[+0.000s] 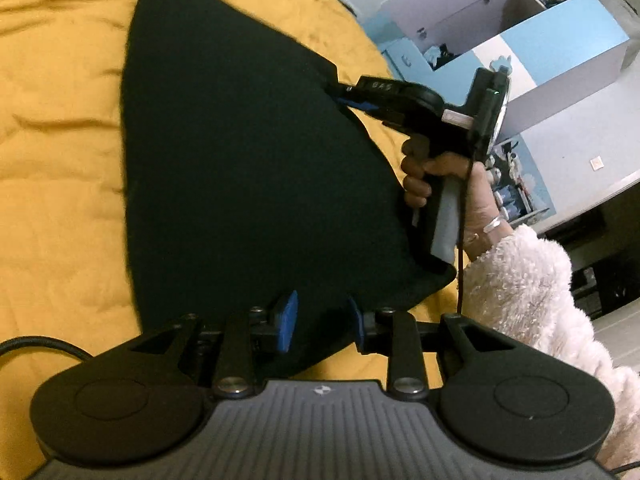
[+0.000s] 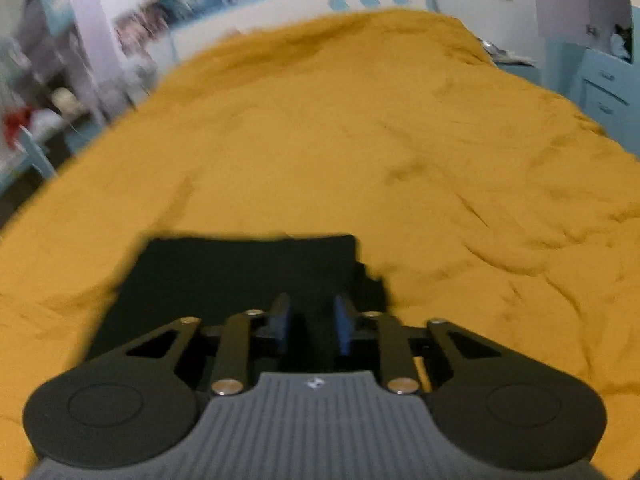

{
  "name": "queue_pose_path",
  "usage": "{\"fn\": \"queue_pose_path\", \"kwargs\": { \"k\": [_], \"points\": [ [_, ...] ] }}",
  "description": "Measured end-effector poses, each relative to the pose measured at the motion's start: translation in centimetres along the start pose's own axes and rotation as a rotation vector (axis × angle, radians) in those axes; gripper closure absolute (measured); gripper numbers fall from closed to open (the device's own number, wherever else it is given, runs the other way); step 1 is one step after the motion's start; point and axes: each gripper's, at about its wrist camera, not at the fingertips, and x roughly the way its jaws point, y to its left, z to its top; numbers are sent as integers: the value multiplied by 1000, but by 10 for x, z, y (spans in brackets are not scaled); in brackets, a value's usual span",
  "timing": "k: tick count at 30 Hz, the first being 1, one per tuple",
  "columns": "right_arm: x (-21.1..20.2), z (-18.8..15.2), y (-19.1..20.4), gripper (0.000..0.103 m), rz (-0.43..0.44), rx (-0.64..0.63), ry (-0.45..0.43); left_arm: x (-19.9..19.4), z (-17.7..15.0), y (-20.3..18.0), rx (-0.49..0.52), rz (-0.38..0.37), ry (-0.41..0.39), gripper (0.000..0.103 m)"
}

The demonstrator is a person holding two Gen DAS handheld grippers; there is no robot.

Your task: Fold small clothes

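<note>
The black garment [image 1: 248,152] lies flat on the yellow bedspread [image 1: 60,160]. Left tool [image 1: 322,322] is spread apart over its near edge; right tool [image 1: 346,98] grips its far corner, bedspread open all round.

A plain black cloth garment [image 1: 240,160] lies on a mustard-yellow quilted bedspread [image 1: 60,140]; blue rubber gripper pads [image 1: 288,320] show.

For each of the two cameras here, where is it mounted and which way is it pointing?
Left wrist: sits on the left gripper, looks across the black garment on the yellow bedspread towards the right gripper; right hand and fluffy sleeve show.
Right wrist: sits on the right gripper, looks along the bedspread towards the far wall; only its fingers show.
Shared: garment, bedspread.
</note>
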Motion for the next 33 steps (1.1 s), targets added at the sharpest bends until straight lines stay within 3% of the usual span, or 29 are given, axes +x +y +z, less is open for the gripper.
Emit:
{"fn": "queue_pose_path", "kwargs": {
  "k": [5, 6, 7, 10, 11, 15, 20, 24, 27, 30, 33],
  "points": [
    [3, -11, -9, 96, 13, 24, -35, 8, 8, -3, 2, 4, 18, 68],
    [-4, -10, -9, 94, 26, 36, -46, 6, 9, -7, 5, 8, 19, 68],
    [-15, -12, -9, 83, 43, 53, -57, 3, 8, -8, 11, 12, 17, 68],
    [-77, -24, -10, 73, 167, 62, -122, -14, 5, -23, 41, 26, -18, 62],
    [-98, -31, -8, 73, 197, 37, -139, -21, 2, -27, 56, 38, -36, 57],
    [-172, -72, 2, 65, 275, -91, -166, -42, -10, -32, 73, 80, -91, 55],
    [-190, -122, -9, 64, 223, -98, -49, -33, -22, -17, 46, 121, -66, 51],
    [-175, -144, -29, 75, 182, -56, 4, -31, -30, -11, 33, 110, -87, 50],
    [-177, -137, -33, 72, 214, -22, 12, -46, -29, -12, -5, 94, -106, 52],
    [-185, -115, -42, 60, 337, 33, -43, -74, -25, -17, 28, 96, -171, 46],
    [-173, -78, -62, 45, 382, 86, -91, -92, -20, -6, -2, 104, -205, 42]
  ]
}}
